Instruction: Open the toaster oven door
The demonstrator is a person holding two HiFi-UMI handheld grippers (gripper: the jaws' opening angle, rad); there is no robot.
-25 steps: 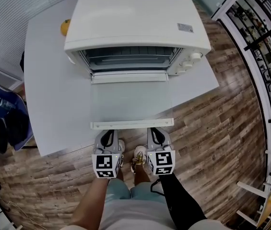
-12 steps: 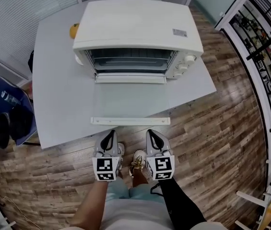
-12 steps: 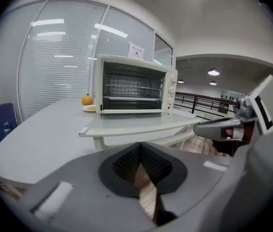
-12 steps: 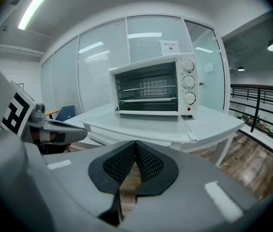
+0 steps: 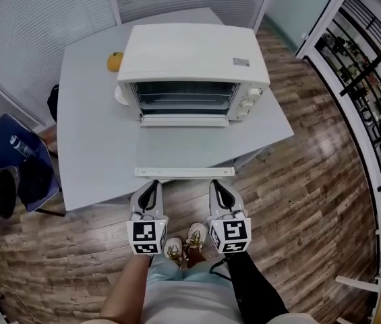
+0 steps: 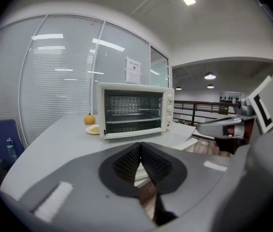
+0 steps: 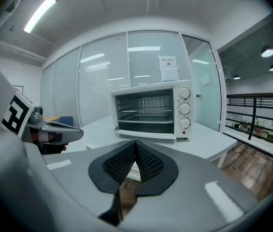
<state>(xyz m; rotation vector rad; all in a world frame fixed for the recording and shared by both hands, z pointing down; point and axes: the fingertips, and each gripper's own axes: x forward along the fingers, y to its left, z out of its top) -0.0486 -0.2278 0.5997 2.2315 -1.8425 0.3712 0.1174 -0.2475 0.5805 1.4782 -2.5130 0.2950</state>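
The white toaster oven (image 5: pixel 190 59) stands on the grey table (image 5: pixel 92 147). Its glass door (image 5: pixel 185 147) lies folded down flat, with the white handle bar (image 5: pixel 184 172) at the table's near edge. The wire rack inside shows through the opening (image 6: pixel 131 108) (image 7: pixel 150 108). My left gripper (image 5: pixel 148 189) and right gripper (image 5: pixel 221 189) hover side by side just short of the handle, off the table, touching nothing. Both are shut, pads together and empty, as seen at the left gripper (image 6: pixel 140 146) and right gripper (image 7: pixel 135 146).
An orange (image 5: pixel 114 61) and a small white plate (image 5: pixel 120 94) sit left of the oven. A blue chair (image 5: pixel 16 155) stands left of the table. Wood floor (image 5: pixel 298 181) spreads to the right, with a black railing (image 5: pixel 372 79) beyond.
The head view has pulled back, so the oven and table appear farther away. Both grippers have drawn back slightly from the door handle. The door has stayed down.
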